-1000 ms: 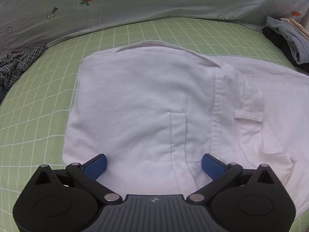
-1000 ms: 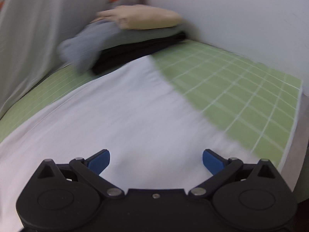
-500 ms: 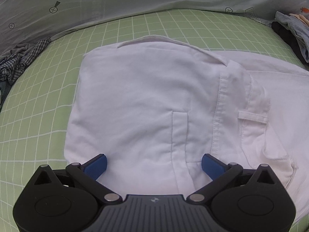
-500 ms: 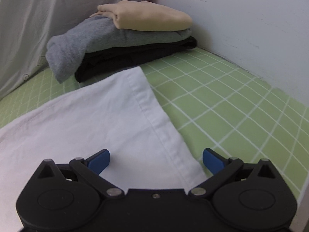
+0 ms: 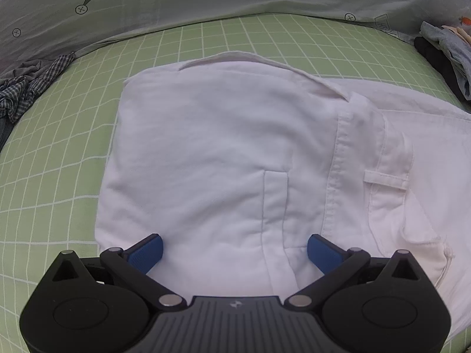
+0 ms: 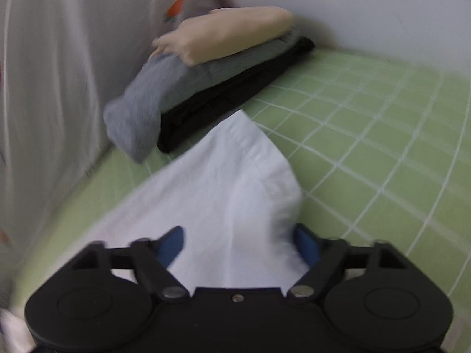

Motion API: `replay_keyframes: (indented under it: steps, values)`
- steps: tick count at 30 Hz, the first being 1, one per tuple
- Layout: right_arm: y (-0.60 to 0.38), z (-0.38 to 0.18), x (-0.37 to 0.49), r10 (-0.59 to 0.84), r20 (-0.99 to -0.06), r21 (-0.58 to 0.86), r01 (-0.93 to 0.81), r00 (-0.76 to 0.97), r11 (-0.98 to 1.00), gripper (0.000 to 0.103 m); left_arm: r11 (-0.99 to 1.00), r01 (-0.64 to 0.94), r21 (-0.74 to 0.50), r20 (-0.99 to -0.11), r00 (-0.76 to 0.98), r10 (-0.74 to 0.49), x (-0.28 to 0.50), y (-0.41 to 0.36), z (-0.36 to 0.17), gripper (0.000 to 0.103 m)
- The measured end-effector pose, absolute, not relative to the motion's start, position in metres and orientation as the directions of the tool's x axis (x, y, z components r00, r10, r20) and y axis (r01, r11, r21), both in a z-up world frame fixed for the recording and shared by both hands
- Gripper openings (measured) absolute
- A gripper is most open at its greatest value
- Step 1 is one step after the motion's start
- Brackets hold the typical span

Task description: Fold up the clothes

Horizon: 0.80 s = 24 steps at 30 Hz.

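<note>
Item: white trousers, laid flat on green-checked bed, waist end part-folded. Soft, light cotton, limp; likely best taken at hem/corners. Left gripper spread wide above waist, empty. Right gripper closing round leg hem, cloth between pads, not yet pinched.

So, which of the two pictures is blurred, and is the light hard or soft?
Left wrist view: sharp, the seams of the white trousers read clearly, soft even light, only the fisheye bends the green checked sheet. Right wrist view: motion blur smears the folded stack and the trouser leg; no glare.
</note>
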State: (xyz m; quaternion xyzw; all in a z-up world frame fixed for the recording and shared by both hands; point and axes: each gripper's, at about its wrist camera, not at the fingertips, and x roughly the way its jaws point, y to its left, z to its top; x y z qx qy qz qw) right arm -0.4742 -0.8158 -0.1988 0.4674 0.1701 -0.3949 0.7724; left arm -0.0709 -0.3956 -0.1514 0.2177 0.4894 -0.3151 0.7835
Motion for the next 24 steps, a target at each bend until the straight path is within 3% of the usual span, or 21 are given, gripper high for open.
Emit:
replay_keyframes:
  steps: [2, 4, 7, 9, 13, 14, 16, 17, 20, 24]
  values:
    - [-0.819, -0.204, -0.485, -0.443, -0.612, 0.646, 0.737, 0.655, 0.198, 0.05, 0.706, 0.708, 0.023, -0.907, 0.311, -0.282, -0.071, -0.397, -0.152, 0.103]
    - [-0.818, -0.203, -0.484, -0.44, -0.618, 0.623, 0.748, 0.651, 0.23, 0.05, 0.704, 0.71, 0.015, -0.908, 0.304, -0.287, -0.072, -0.396, -0.152, 0.103]
    - [-0.812, -0.194, -0.465, -0.444, -0.644, 0.527, 0.783, 0.622, 0.332, 0.066, 0.706, 0.708, 0.012, -0.905, 0.308, -0.294, -0.06, -0.397, -0.156, 0.103]
    - [-0.808, -0.186, -0.441, -0.446, -0.687, 0.39, 0.809, 0.574, 0.44, 0.082, 0.707, 0.707, 0.011, -0.901, 0.313, -0.299, -0.058, -0.397, -0.157, 0.103]
    - [-0.79, -0.187, -0.388, -0.504, -0.765, 0.017, 0.794, 0.402, 0.608, 0.09, 0.708, 0.706, 0.011, -0.895, 0.323, -0.309, -0.06, -0.394, -0.157, 0.103]
    - [-0.791, -0.188, -0.387, -0.506, -0.761, 0.028, 0.8, 0.406, 0.6, 0.09, 0.708, 0.706, 0.011, -0.893, 0.325, -0.311, -0.06, -0.394, -0.157, 0.103]
    - [-0.796, -0.187, -0.394, -0.514, -0.747, 0.079, 0.823, 0.422, 0.562, 0.086, 0.709, 0.705, 0.011, -0.889, 0.331, -0.316, -0.064, -0.393, -0.157, 0.103]
    - [-0.798, -0.186, -0.397, -0.516, -0.746, 0.089, 0.83, 0.422, 0.551, 0.077, 0.71, 0.704, 0.01, -0.887, 0.334, -0.318, -0.064, -0.393, -0.157, 0.103]
    - [-0.802, -0.181, -0.409, -0.494, -0.743, 0.15, 0.83, 0.453, 0.537, 0.034, 0.714, 0.7, 0.005, -0.884, 0.337, -0.325, -0.067, -0.393, -0.157, 0.103]
    - [-0.803, -0.18, -0.418, -0.478, -0.741, 0.224, 0.845, 0.472, 0.486, 0.028, 0.718, 0.696, -0.003, -0.886, 0.332, -0.325, -0.065, -0.392, -0.158, 0.103]
